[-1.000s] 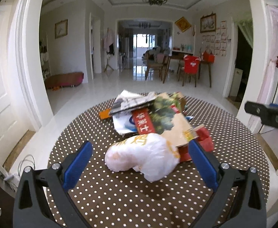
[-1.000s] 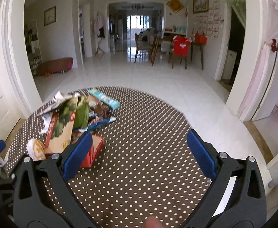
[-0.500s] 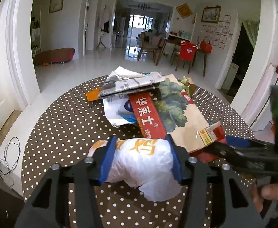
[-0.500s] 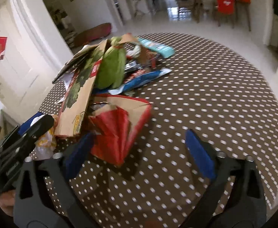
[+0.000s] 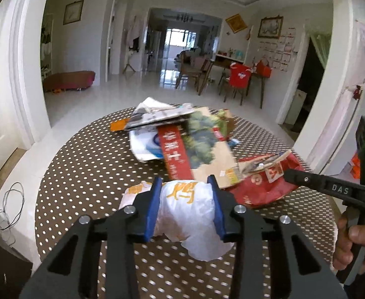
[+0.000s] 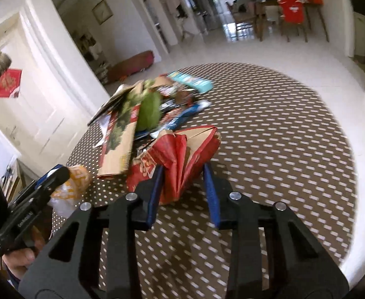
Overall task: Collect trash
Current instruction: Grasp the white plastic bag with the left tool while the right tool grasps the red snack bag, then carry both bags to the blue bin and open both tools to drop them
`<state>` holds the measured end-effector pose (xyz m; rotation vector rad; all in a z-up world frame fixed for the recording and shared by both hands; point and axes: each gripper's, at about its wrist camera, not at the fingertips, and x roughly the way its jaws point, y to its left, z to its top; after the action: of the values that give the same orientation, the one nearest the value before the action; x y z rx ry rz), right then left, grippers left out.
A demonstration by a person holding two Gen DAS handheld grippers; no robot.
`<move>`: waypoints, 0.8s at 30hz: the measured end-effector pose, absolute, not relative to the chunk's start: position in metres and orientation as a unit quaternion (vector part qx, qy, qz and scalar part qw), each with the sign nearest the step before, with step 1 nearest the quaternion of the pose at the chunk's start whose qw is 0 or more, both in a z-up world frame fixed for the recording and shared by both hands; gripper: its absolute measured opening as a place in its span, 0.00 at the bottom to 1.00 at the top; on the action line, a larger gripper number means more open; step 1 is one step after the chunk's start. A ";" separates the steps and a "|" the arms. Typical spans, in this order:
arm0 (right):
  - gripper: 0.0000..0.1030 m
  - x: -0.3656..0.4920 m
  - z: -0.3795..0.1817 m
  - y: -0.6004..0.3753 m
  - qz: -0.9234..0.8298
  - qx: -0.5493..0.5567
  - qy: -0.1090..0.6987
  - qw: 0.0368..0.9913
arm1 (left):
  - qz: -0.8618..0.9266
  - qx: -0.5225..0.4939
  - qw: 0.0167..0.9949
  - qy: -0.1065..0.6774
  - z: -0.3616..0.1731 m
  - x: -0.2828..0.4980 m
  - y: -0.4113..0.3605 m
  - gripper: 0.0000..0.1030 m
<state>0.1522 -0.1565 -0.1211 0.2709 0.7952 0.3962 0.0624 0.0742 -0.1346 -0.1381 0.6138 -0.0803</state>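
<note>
Now, left gripper: my jaws have just been closing and its blue pads press both sides of the white plastic bag, at the near edge of the dotted table.
Right gripper: jaws have just been closing round the crumpled red paper bag; the left pad touches it, the right pad looks just clear, so I judge it not yet pinched.
Rest of the trash: the printed cardboard sleeve, a newspaper and wrappers lie heaped mid-table.
Risk, white bag: it is soft and bulges below the pads, so it could slide out if I lift fast.
Risk, red bag: it lies against the cardboard, so a lift may drag that sheet and scatter the heap.
Left view only: the newspaper's full spread and my right hand on its handle.
Right view only: a green wrapper and a teal packet behind the cardboard, and the red bag's open folds.
</note>
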 end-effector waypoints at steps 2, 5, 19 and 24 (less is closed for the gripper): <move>0.29 0.144 -0.118 -0.173 0.180 0.140 0.379 0.897 | -0.051 -0.063 0.952 0.295 -0.128 0.055 0.064 0.35; 0.29 0.135 -0.121 -0.198 0.167 0.153 0.375 0.899 | -0.068 -0.054 0.954 0.287 -0.120 0.048 0.047 0.34; 0.23 0.106 -0.114 -0.268 0.142 0.203 0.346 0.905 | -0.143 -0.057 0.955 0.252 -0.089 0.053 -0.008 0.33; 0.23 0.102 -0.112 -0.277 0.142 0.220 0.333 0.906 | -0.156 -0.057 0.953 0.253 -0.090 0.057 -0.023 0.32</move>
<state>0.1024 -0.2773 -0.1123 0.4537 0.6888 0.2925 0.0567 -0.0229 -0.0903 -0.1163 0.5139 -0.3172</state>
